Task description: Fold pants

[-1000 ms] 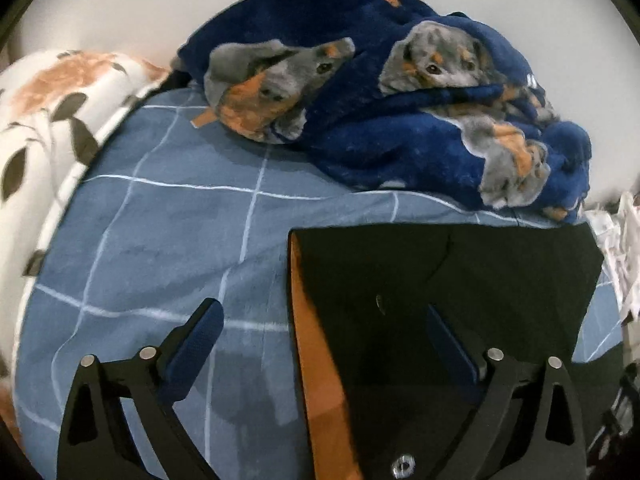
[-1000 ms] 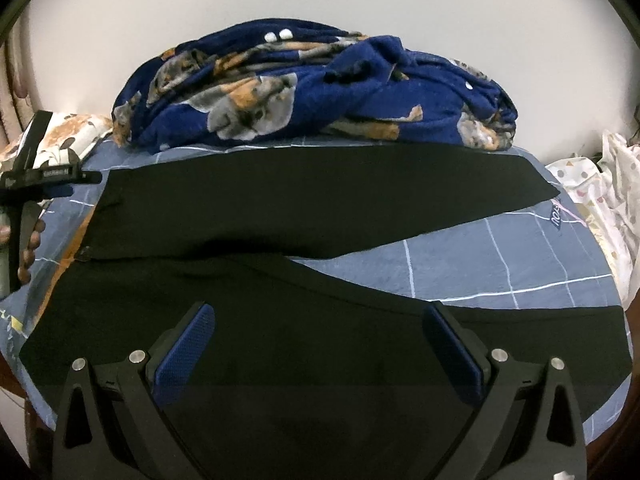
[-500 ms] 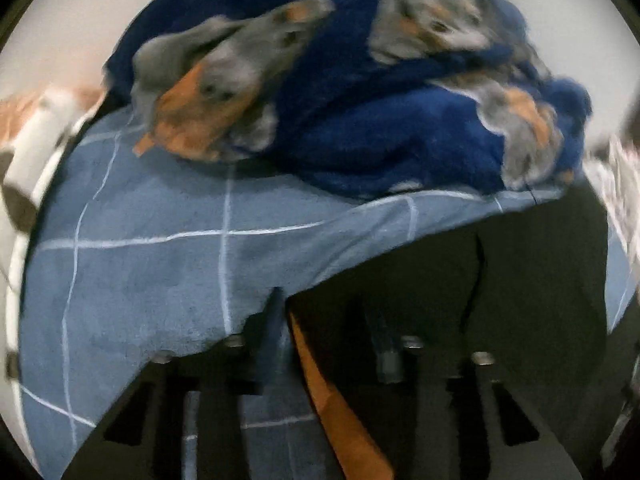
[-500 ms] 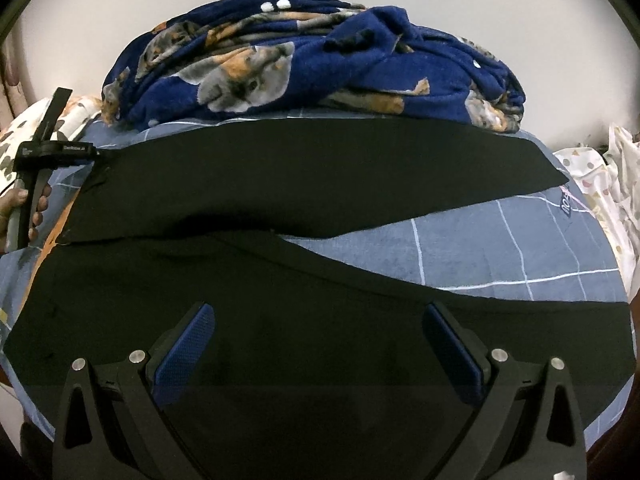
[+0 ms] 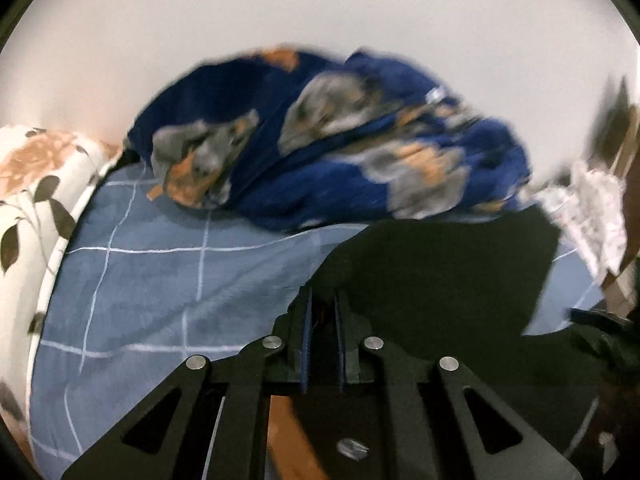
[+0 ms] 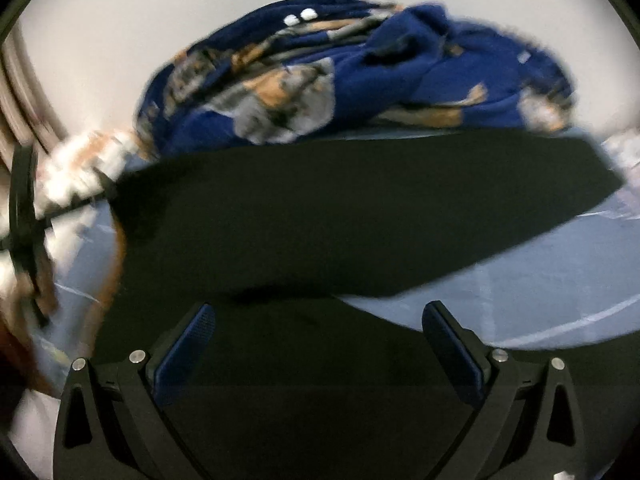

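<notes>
Black pants (image 6: pixel 340 216) lie spread on a blue checked bed sheet (image 6: pixel 560 280), one leg running to the far right, the other under my right gripper. My left gripper (image 5: pixel 323 300) is shut on the waistband edge of the pants (image 5: pixel 440 272), which rises off the sheet as a lifted fold; an orange lining strip (image 5: pixel 288 432) shows below. My right gripper (image 6: pixel 318 316) stands open just above the near part of the pants, with nothing pinched between its blue pads (image 6: pixel 188 344). The left gripper's black frame (image 6: pixel 24 216) shows blurred at the left edge of the right wrist view.
A heaped blue blanket with dog prints (image 5: pixel 340 148) lies at the back against the pale wall. A floral pillow (image 5: pixel 32 184) sits at the left. White patterned cloth (image 5: pixel 592 208) lies at the right edge of the bed.
My left gripper closed on the pants' waistband edge and lifted it, pulling the fabric up and right. My right gripper slid left over the pants and stayed open.
</notes>
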A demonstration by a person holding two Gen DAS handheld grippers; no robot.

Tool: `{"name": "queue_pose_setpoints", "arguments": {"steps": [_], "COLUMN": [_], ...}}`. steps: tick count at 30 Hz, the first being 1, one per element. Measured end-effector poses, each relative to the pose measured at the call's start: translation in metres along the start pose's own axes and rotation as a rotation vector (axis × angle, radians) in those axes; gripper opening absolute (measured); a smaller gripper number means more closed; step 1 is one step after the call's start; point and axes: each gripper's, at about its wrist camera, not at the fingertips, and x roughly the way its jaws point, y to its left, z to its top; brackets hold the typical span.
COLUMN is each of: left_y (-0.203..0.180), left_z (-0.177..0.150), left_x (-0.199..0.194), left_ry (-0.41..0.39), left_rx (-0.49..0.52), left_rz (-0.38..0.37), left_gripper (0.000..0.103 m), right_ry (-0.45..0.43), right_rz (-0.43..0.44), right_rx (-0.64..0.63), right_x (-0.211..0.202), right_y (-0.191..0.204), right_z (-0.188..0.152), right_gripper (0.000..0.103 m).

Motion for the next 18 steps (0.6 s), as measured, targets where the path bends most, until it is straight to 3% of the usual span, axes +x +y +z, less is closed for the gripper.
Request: {"name": "queue_pose_setpoints", "arguments": {"steps": [8, 13, 15, 17, 18], "left_y": [-0.046, -0.061, -0.061, -0.059, -0.057], "left_z": [-0.054, -0.078, -0.081, -0.082, -0.082], "left_x": [-0.075, -0.079, -0.077, -0.075, -0.074], "left_ry": [-0.075, -0.029, -0.012, -0.001, 0.01], "left_rx": [-0.07, -0.099, -0.108, -0.124, -0.133], "left_rz": [-0.063, -0.077, -0.079, -0.083, -0.084], "left_gripper": [0.01, 0.011, 0.011, 0.012, 0.012], "right_ry": [0.071, 0.111, 0.126, 0.157, 0.175], "right_rz": [0.391, 0.452, 0.449, 0.418, 0.433], "right_rx": [0.308, 0.463, 0.473, 0.473, 0.481], "right_x": [0.049, 0.091, 0.104, 0.115, 0.12], "right_y": [-0.033, -0.057, -0.061, -0.063, -0.063], "right_z": [0.072, 0.096, 0.103, 0.108, 0.109], "right_gripper": [0.103, 0.101, 0.079, 0.025, 0.016]}}
